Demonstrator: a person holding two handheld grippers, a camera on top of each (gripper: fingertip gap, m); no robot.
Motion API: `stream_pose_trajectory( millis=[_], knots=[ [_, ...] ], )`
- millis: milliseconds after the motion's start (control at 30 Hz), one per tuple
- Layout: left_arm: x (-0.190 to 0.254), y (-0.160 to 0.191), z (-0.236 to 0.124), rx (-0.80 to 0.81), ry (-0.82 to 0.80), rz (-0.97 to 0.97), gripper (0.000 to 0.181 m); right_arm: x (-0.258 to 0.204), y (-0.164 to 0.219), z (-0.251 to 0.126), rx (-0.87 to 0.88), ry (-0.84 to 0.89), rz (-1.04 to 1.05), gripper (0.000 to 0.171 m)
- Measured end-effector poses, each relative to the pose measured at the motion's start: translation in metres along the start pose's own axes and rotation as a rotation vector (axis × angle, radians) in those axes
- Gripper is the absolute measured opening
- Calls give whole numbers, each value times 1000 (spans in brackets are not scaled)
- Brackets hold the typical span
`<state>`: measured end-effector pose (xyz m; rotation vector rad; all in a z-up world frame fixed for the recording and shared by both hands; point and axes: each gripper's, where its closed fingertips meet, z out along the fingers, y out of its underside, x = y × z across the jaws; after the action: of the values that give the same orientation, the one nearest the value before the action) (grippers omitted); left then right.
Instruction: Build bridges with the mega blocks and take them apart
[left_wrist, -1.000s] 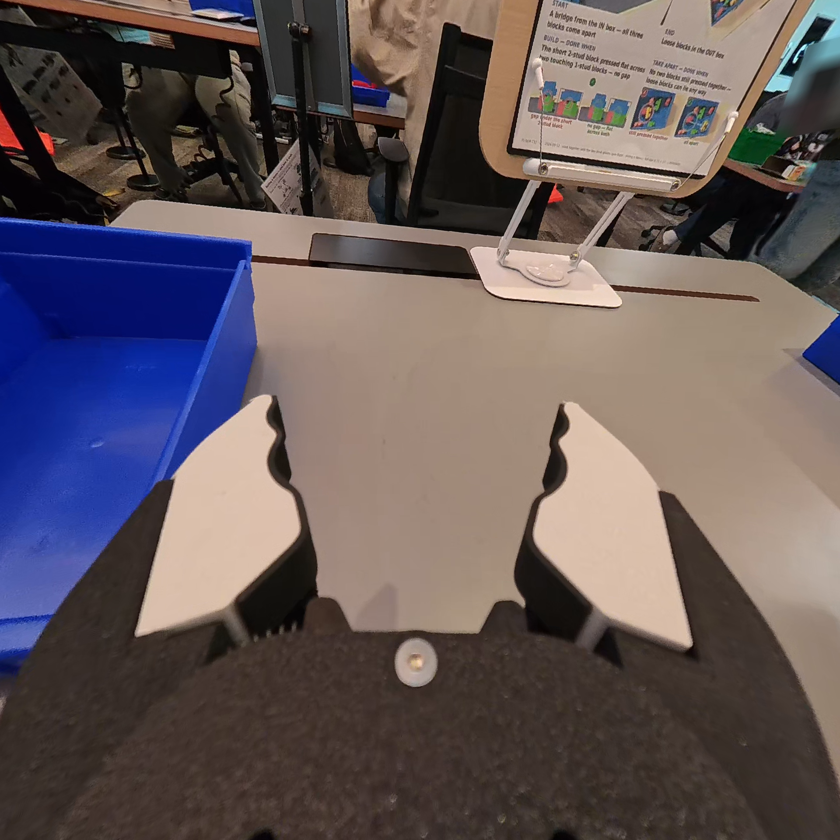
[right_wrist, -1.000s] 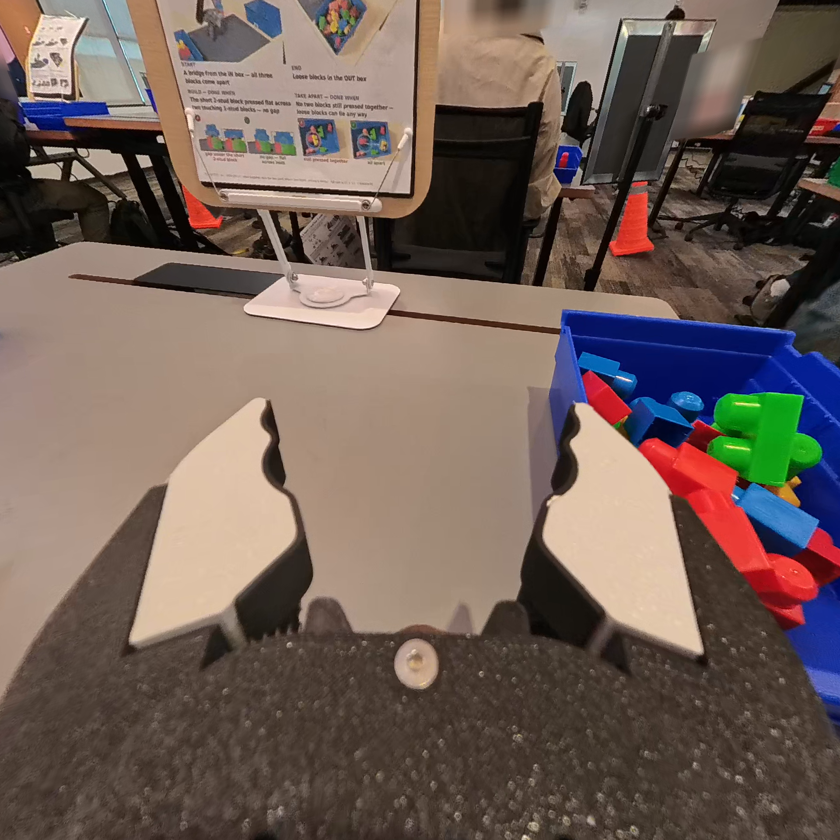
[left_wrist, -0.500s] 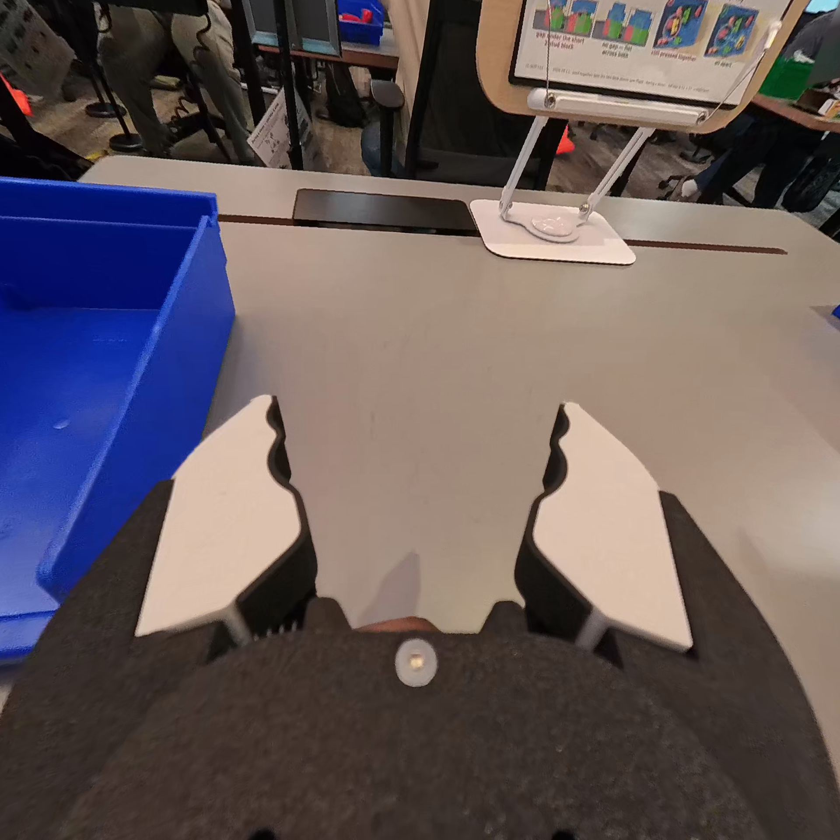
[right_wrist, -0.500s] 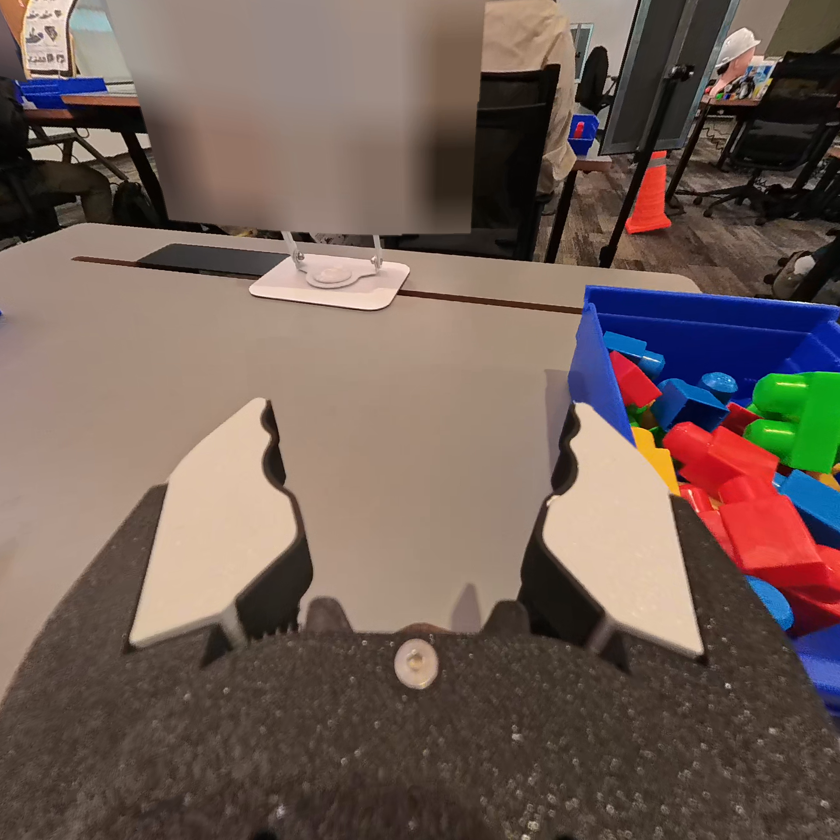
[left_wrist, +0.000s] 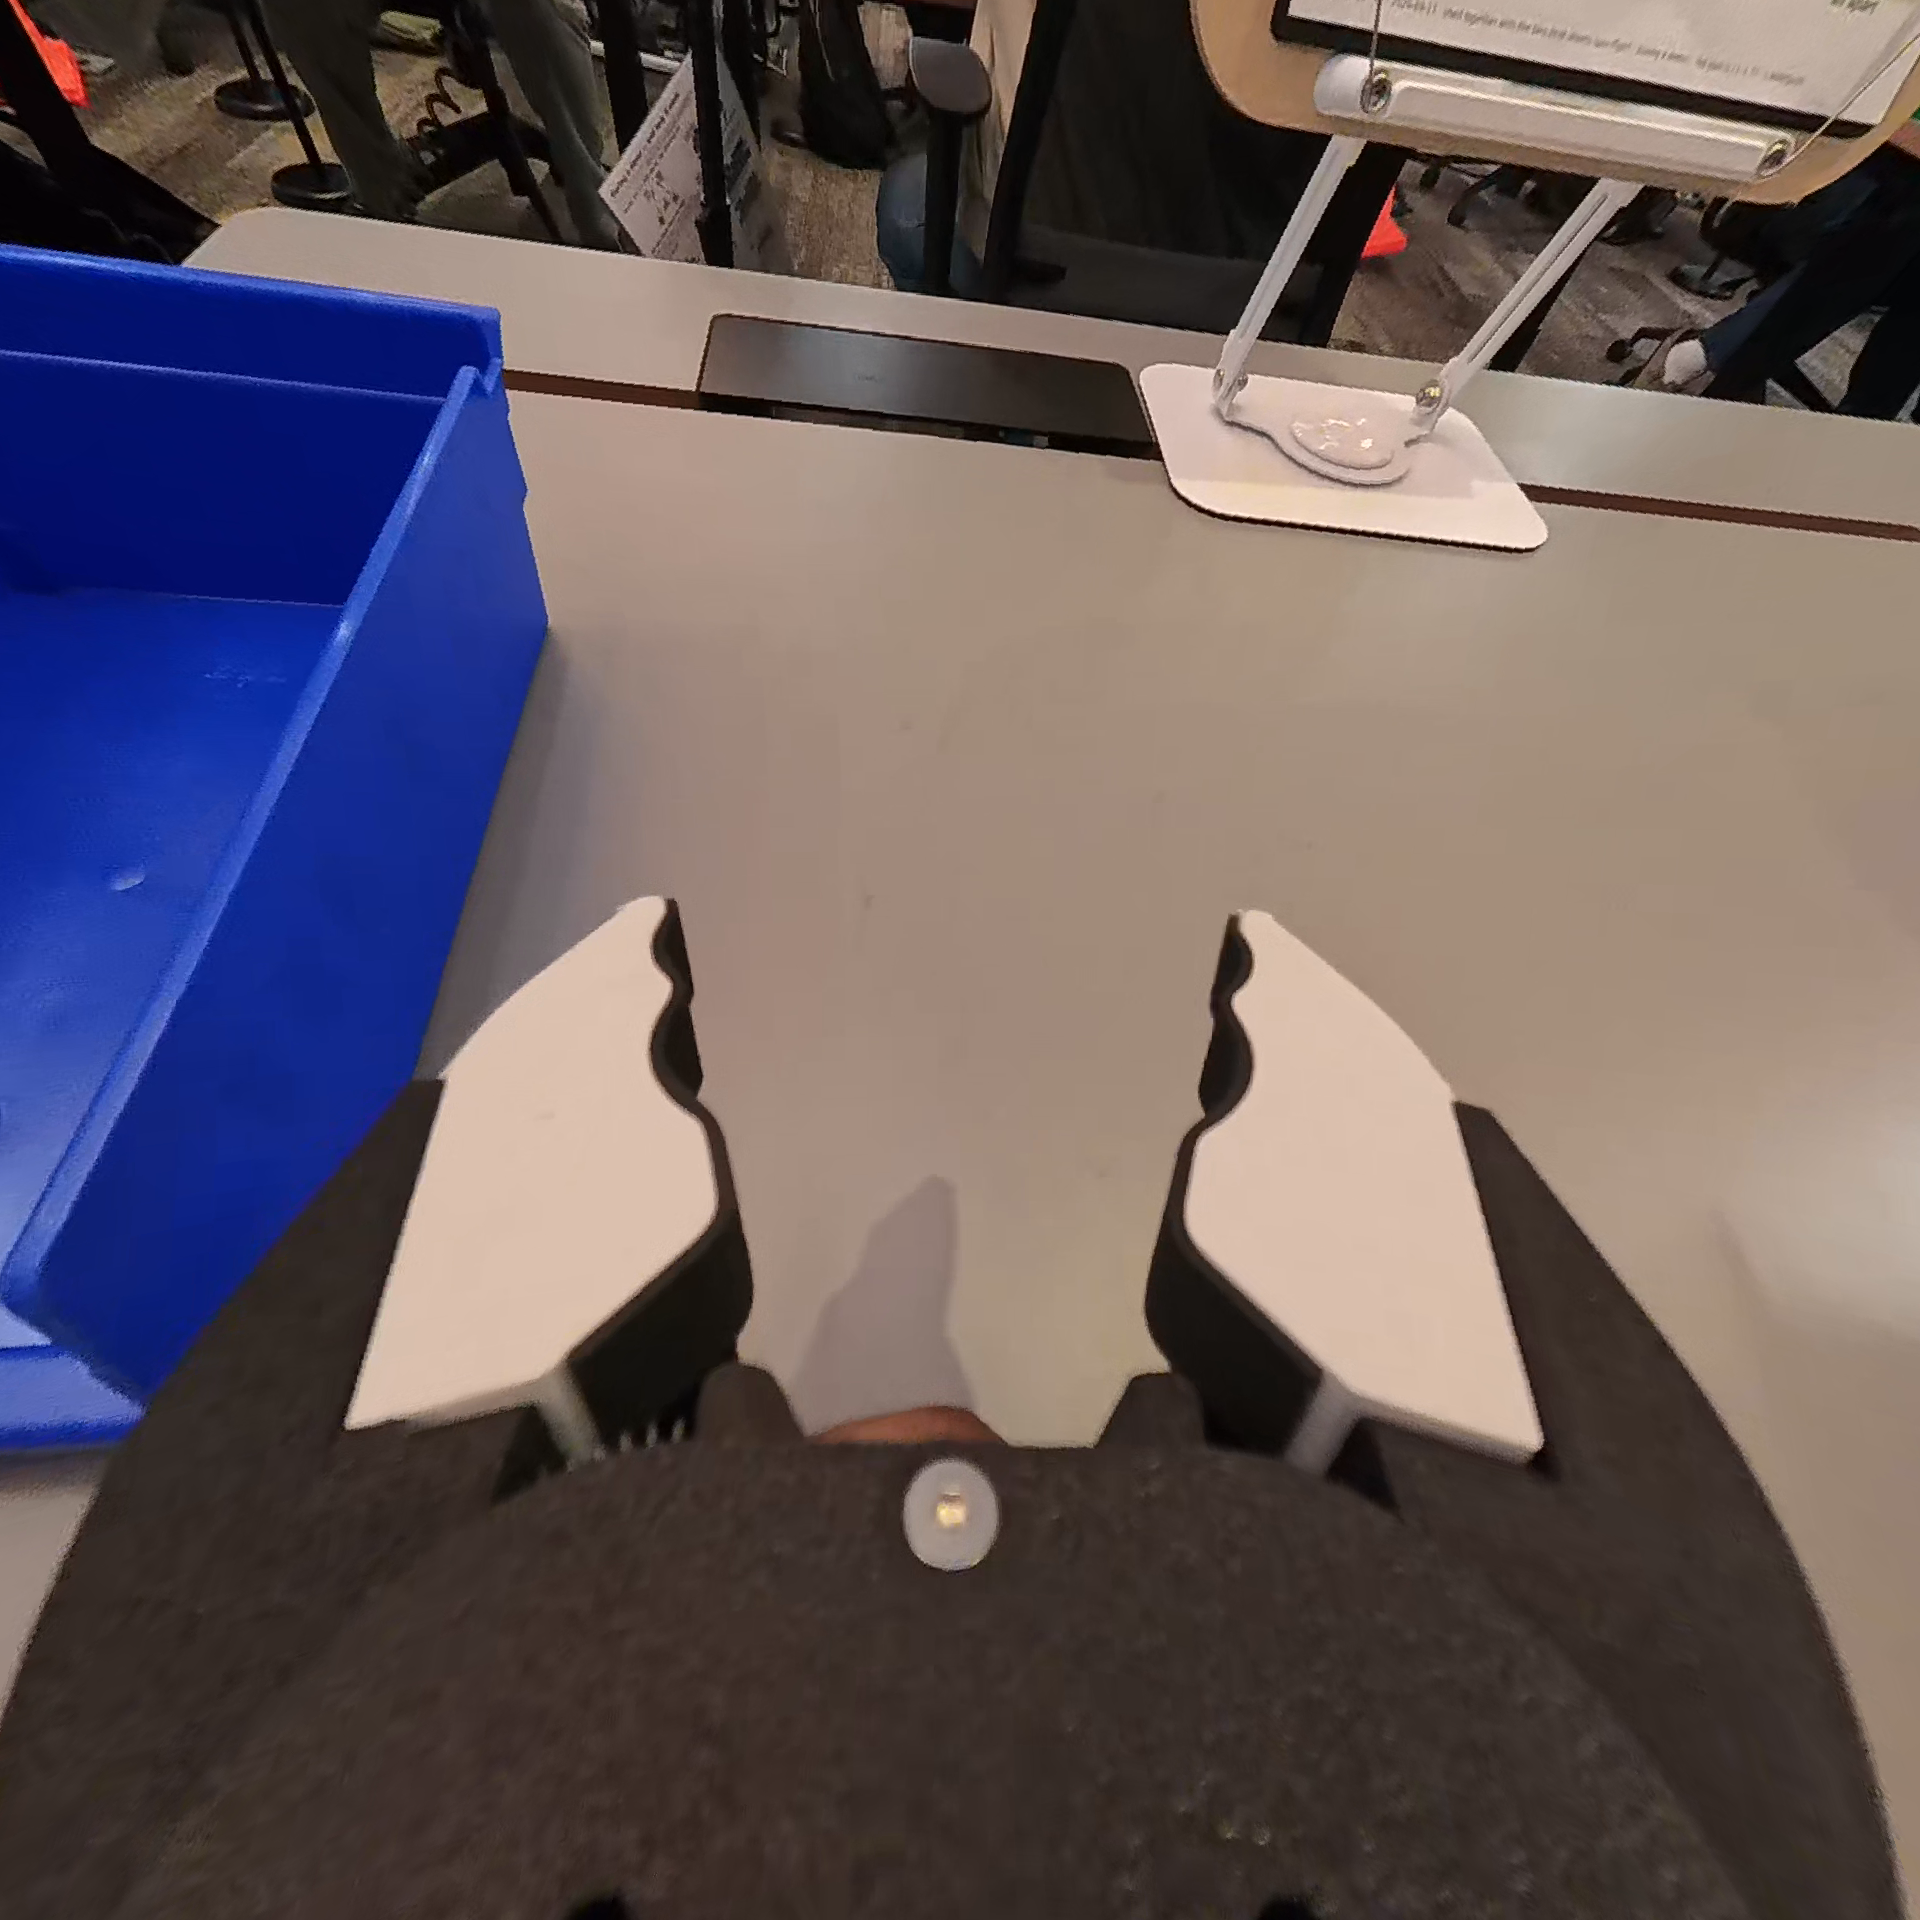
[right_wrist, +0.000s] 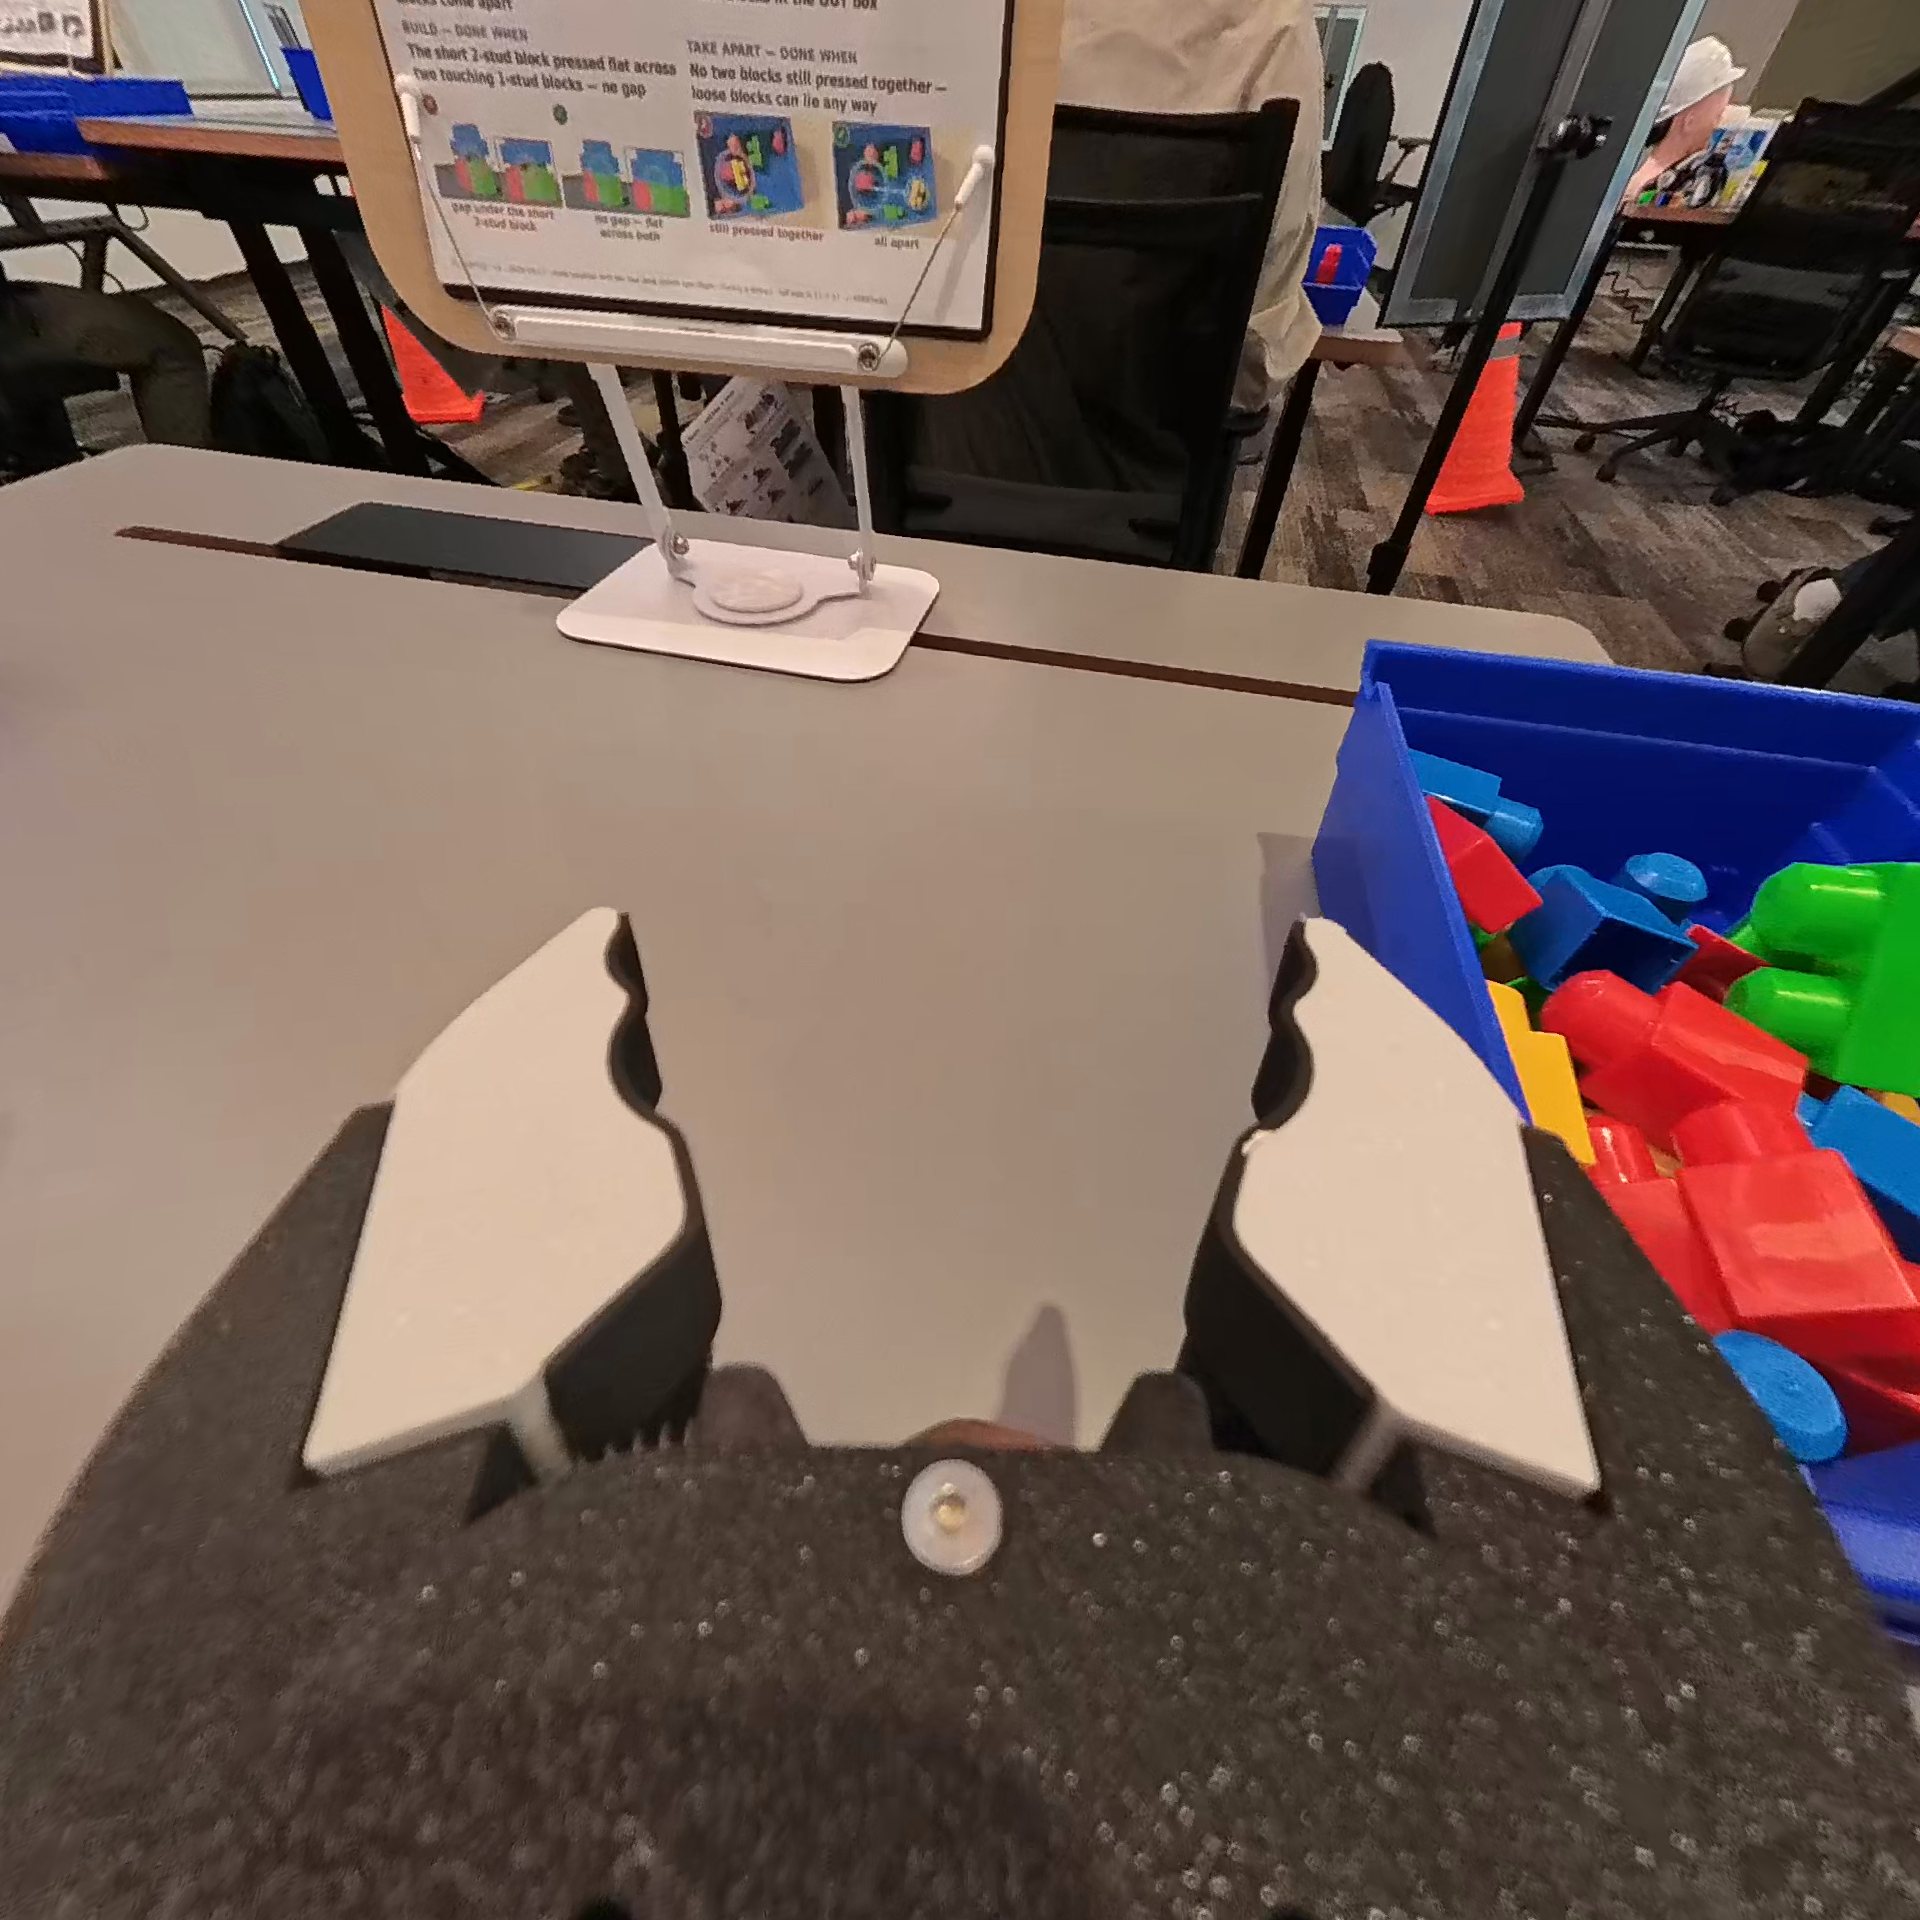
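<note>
1. A busy workroom lies behind the scene, with dark desks, black office chairs (right_wrist: 1101, 343), orange cones (right_wrist: 1481, 426) on a patterned floor and seated people partly in view.
2. The grey tabletop (left_wrist: 1039, 748) fills the middle of both views; a dark seam and a flat black panel (left_wrist: 914, 379) run along its far side.
3. In the left wrist view a blue bin (left_wrist: 343, 831) sits on the tabletop to the left of the gripper, and the part of its inside that shows holds nothing.
4. In the right wrist view a second blue bin (right_wrist: 1382, 862) stands at the right edge of the tabletop, just beside the right finger.
5. A wood-edged instruction board (right_wrist: 707, 156) on a white stand (right_wrist: 748, 613) rests at the far side of the tabletop, between the two bins.
6. The mega blocks (right_wrist: 1714, 1060) lie piled loose inside the right-hand bin: red, blue, green and yellow pieces, tilted every way, with a green block (right_wrist: 1849, 966) on top.
7. The left gripper (left_wrist: 951, 935) hovers over bare tabletop, its jaws wide apart with nothing between them.
8. The right gripper (right_wrist: 956, 935) likewise hangs over bare tabletop, jaws spread and holding nothing, well short of the blocks.
</note>
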<state>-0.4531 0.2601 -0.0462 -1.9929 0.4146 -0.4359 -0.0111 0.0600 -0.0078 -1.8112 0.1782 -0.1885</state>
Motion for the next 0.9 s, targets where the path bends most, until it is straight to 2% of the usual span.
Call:
stream_pose_trajectory(
  millis=[133,300,467,633,733,833,900],
  knots=[
    [-1,2,3,-24,-17,-2,88,-1,3,1,-21,8,-10,113],
    [1,12,7,-95,-5,25,89,0,5,3,-31,28,15,112],
    [6,14,8,-110,-6,49,95,-5,5,5,-36,7,42,112],
    [9,16,9,-124,-34,68,93,-9,14,11,-75,-27,77,113],
    [15,17,9,-123,-14,69,96,-10,21,16,-101,-34,83,113],
    [30,15,7,-102,90,46,119,-12,26,20,-123,-33,76,113],
    [29,16,9,-113,76,61,110,-14,25,21,-121,-32,66,113]
  ],
)
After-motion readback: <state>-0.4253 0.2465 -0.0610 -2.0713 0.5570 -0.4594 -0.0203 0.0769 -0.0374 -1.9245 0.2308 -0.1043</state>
